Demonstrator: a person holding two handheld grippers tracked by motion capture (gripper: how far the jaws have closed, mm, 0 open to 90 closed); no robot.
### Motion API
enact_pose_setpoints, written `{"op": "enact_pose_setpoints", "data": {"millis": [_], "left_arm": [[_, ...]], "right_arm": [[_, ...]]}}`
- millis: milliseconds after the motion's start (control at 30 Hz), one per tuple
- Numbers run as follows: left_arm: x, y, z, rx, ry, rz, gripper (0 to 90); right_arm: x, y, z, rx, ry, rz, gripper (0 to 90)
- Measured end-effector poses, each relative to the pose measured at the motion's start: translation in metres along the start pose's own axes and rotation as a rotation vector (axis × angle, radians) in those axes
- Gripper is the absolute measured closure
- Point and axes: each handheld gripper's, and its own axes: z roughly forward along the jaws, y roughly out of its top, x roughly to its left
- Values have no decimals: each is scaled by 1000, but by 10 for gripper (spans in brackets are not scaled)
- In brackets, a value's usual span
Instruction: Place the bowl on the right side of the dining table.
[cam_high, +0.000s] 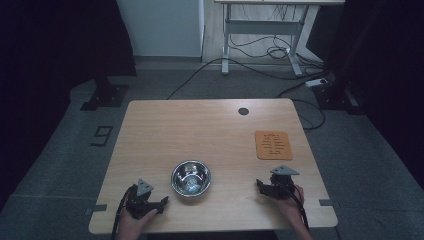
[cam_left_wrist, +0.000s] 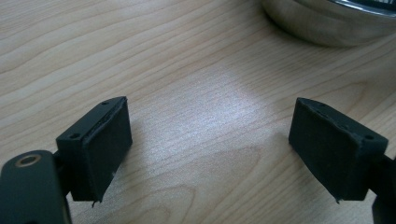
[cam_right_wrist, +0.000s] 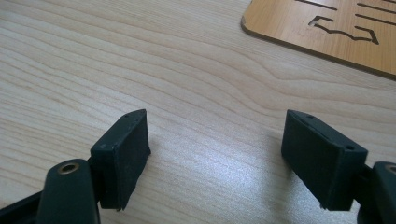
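Left gripper (cam_high: 163, 202) jaws wide apart, empty, near steel bowl (cam_high: 190, 177); right gripper (cam_high: 260, 184) same, near wooden board (cam_high: 273, 145).

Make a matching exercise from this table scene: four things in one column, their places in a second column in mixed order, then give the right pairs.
Things:
1. steel bowl
2. orange board
3. left gripper
4. right gripper

Places:
A. near edge of the table, right of the bowl, jaws open over bare wood
B. right part of the table, beyond the right gripper
C. near edge of the table, left of the bowl, jaws open over bare wood
D. between the two grippers, near the table's middle

Pairs: 1-D, 2-B, 3-C, 4-A
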Motion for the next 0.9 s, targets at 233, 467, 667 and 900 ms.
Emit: {"op": "enact_pose_setpoints", "data": {"millis": [233, 467, 667, 900], "left_arm": [[0, 0, 0, 0, 0, 0, 127], [0, 0, 0, 0, -1, 0, 126], [0, 0, 0, 0, -1, 0, 126], [0, 0, 0, 0, -3, 1, 123]], "right_arm": [[0, 0, 0, 0, -6, 5, 226], [2, 0, 0, 1, -24, 22, 224], [1, 1, -2, 4, -21, 64, 228], [3, 3, -5, -18, -14, 86, 235]]}}
